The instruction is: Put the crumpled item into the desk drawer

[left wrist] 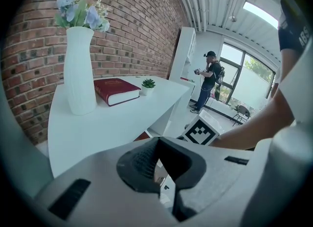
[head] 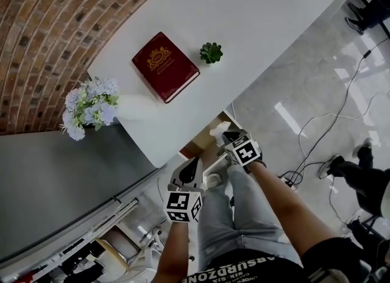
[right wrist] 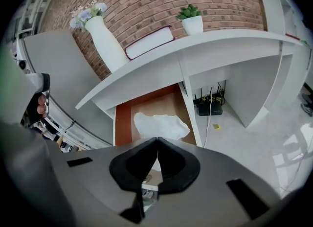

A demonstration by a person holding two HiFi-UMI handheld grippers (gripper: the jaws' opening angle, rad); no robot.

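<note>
The crumpled white paper (right wrist: 161, 124) is lying on the brown floor of the open desk drawer (right wrist: 125, 117), just beyond the tips of the right gripper (right wrist: 156, 140). Its jaws are pressing together with nothing pinched between them, so the paper seems to be resting where the task wants it. The left gripper (left wrist: 157, 140) is idling beside it, jaws likewise meeting at the tips and carrying nothing, probably keeping clear of the drawer mouth. Ahead of and above those jaws, the white desk (left wrist: 88, 128) is bearing a vase (left wrist: 79, 69), a red book (left wrist: 116, 90) and a small potted plant (left wrist: 147, 86). The drawer is standing pulled out, so closing it is likely what remains.
</note>
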